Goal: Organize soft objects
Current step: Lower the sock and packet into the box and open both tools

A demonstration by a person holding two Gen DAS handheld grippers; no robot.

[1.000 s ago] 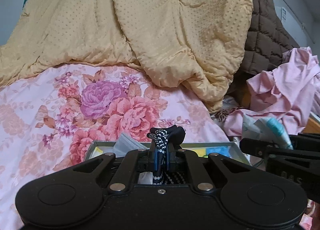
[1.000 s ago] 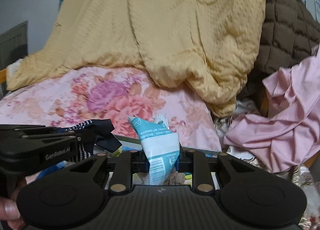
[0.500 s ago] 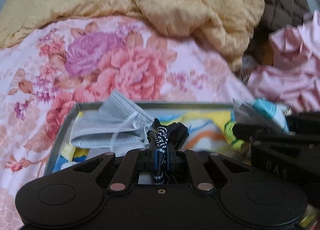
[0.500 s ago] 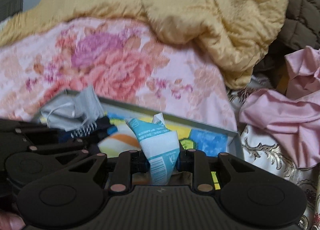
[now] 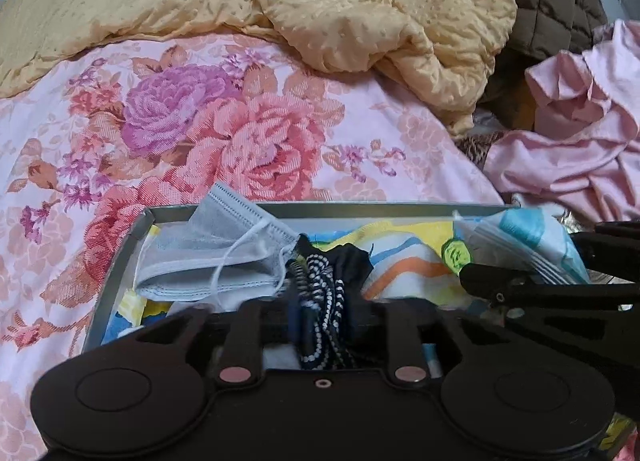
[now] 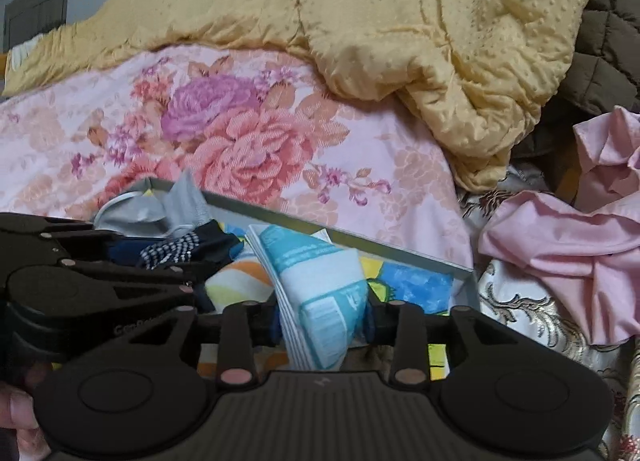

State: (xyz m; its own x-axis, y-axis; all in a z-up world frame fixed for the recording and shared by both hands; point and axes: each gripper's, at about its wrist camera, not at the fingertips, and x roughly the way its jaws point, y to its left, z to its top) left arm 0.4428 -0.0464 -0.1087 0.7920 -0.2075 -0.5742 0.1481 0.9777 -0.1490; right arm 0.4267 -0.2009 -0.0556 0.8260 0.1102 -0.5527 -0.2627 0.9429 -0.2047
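Note:
A grey-rimmed tray (image 5: 120, 261) with a colourful printed bottom lies on the flowered bedsheet; it also shows in the right wrist view (image 6: 400, 249). A grey face mask (image 5: 208, 253) lies in its left part. My left gripper (image 5: 320, 313) holds a dark sock with white dots (image 5: 320, 293) between its jaws, low over the tray, with a wider gap than before. My right gripper (image 6: 320, 321) holds a white and teal tissue pack (image 6: 320, 285) over the tray's right part, its jaws spread.
A yellow quilt (image 5: 320, 1) is heaped at the back. A brown padded jacket (image 5: 560, 1) and a crumpled pink garment (image 5: 580, 133) lie to the right. The pink flowered sheet (image 5: 200, 129) lies between tray and quilt.
Both grippers have dropped down over the tray, which now fills the lower view. The jaws of both have spread wider around the sock and the tissue pack.

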